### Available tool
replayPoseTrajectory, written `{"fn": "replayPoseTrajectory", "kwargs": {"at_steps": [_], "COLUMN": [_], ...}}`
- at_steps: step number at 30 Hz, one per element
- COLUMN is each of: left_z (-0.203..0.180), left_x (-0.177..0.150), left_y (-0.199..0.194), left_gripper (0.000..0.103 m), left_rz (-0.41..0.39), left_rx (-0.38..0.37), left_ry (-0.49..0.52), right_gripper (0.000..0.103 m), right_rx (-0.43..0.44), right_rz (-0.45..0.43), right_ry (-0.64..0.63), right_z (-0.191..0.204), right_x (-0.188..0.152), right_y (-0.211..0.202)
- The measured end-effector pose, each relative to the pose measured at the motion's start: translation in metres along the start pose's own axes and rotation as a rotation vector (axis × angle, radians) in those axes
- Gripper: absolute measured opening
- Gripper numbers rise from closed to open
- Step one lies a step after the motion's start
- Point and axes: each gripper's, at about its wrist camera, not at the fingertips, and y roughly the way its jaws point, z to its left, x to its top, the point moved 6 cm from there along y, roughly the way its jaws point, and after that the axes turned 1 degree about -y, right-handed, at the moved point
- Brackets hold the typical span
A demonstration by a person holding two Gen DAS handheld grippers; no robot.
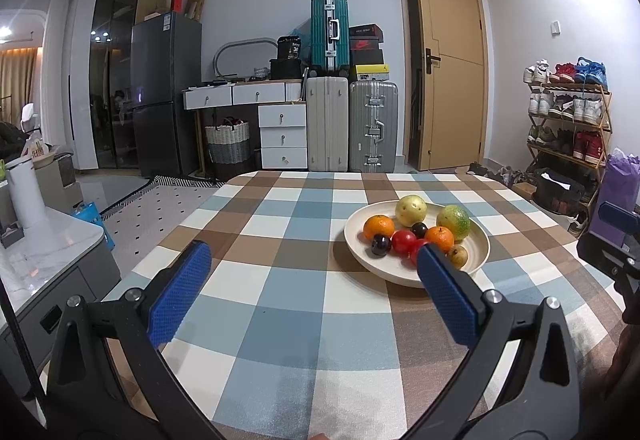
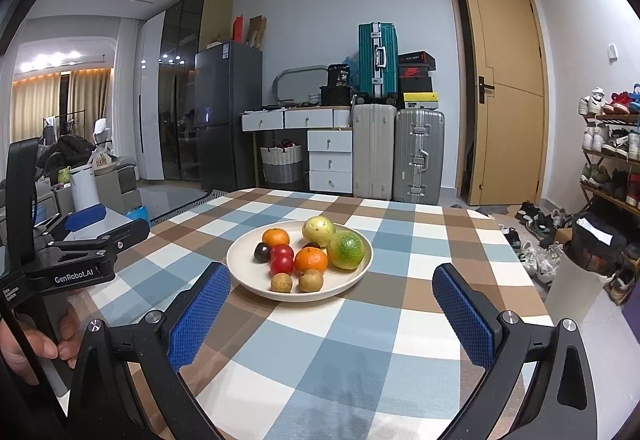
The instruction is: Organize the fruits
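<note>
Left wrist view: my left hand-held gripper (image 1: 314, 264) hangs over the checkered tabletop (image 1: 280, 304), blue pads spread wide with nothing between them. The cream plate (image 1: 360, 260) sits right of centre, and my right-side pad overlaps its near rim. On it I see a yellow pear-like fruit (image 1: 411, 210) at the back, a green-orange citrus (image 1: 453, 221) beside it, two oranges (image 1: 379, 227), red tomatoes (image 1: 403, 242), two dark plums (image 1: 380, 244) and one brown longan (image 1: 458, 255) peeking out past the pad. At the right edge, part of my right hand-held gripper (image 1: 612, 240) shows.

Right wrist view: my right hand-held gripper (image 2: 332, 284) is spread wide too, empty, low over the tabletop (image 2: 320, 340). The plate (image 2: 248, 272) lies in the middle of the frame, just beyond the pads. All the fruit is piled on it: pear-like fruit (image 2: 318, 229) and citrus (image 2: 346, 250) on the right, oranges (image 2: 276, 237), tomatoes (image 2: 282, 258), plums (image 2: 262, 252), and two longans (image 2: 281, 282) at the near edge. At the left, my left hand-held gripper (image 2: 86, 218) shows from the side, my hand (image 2: 24, 344) round its handle.
</note>
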Motion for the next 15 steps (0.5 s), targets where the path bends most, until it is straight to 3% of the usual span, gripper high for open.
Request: {"fn": "replayPoseTrajectory", "kwargs": {"at_steps": [15], "left_z": [0.007], "left_x": [-0.0027], "left_y": [-0.0022], "left_gripper": [0.102], "left_rz": [-0.001], "left_rx": [0.021], "left_ry": [-0.004], "right_gripper": [0.103], "right_rx": [-0.001], "right_rz": [-0.002], "right_ry": [0.001], "right_z": [0.001], "right_x": [0.0002], "right_y": [0.0002]}}
